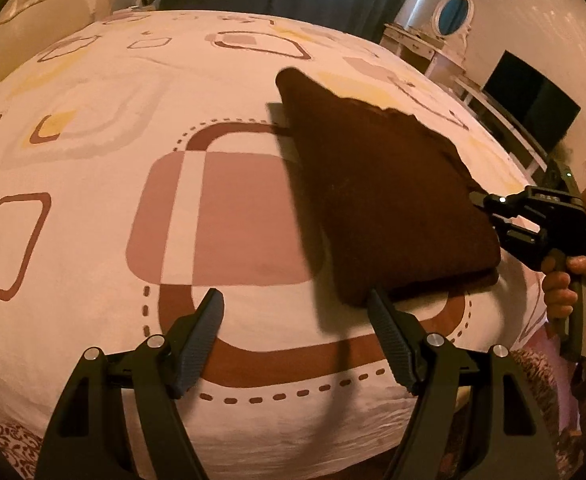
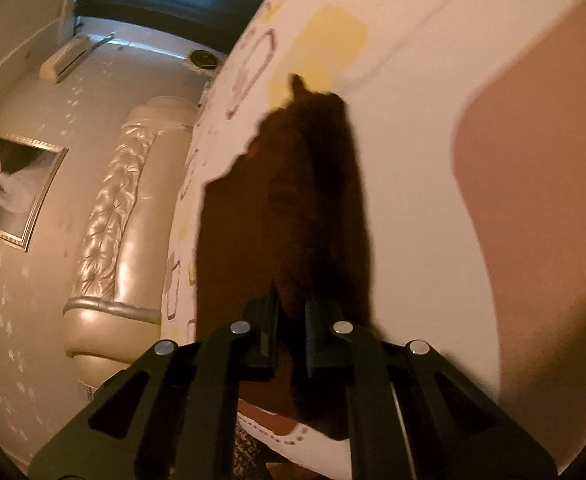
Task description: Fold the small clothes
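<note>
Garment (image 1: 385,196), dark brown and already doubled, lay on the bed (image 1: 93,160) toward its right edge. Right tongs (image 2: 291,332) were clamped on its near right edge, cloth pinched between the pads. Left tongs (image 1: 297,336) stood wide open and empty, one finger just beside the near corner. Step judged: a further fold. Next move calls for the left tongs to grip that corner.
</note>
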Action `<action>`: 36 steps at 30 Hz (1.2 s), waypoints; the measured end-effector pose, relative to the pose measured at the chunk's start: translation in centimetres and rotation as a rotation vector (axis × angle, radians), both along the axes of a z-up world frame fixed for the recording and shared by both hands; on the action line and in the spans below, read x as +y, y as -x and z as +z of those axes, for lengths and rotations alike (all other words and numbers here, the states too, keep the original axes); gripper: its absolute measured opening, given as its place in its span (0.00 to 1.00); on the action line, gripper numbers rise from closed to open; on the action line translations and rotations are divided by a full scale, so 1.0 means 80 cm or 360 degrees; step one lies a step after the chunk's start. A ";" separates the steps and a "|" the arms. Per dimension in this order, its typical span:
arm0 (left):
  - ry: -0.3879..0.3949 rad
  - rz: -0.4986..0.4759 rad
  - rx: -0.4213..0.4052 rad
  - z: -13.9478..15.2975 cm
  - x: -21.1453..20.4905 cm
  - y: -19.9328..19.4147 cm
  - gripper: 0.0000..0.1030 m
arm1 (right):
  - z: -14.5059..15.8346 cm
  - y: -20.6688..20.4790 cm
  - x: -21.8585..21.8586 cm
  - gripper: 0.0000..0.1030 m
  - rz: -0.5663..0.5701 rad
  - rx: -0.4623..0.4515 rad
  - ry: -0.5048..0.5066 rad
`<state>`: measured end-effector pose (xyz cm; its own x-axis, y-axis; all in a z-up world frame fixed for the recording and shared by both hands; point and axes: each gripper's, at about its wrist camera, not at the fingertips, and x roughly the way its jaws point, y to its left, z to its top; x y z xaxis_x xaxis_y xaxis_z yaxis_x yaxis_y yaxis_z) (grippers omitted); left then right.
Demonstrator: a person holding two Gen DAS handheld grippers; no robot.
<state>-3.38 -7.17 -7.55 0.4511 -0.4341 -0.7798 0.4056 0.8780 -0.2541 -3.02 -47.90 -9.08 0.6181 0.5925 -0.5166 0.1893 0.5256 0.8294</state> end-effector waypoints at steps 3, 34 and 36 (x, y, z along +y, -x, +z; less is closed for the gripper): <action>-0.0031 0.0014 -0.0001 -0.005 0.001 -0.001 0.71 | -0.009 0.001 0.002 0.09 -0.0015 0.0015 -0.0031; 0.0034 0.0145 -0.0038 0.000 0.011 -0.010 0.74 | -0.012 0.053 0.028 0.10 0.0251 0.0062 0.0005; 0.0044 0.0145 -0.0040 0.002 0.013 -0.010 0.74 | 0.004 0.049 0.021 0.24 0.0259 0.0042 0.0032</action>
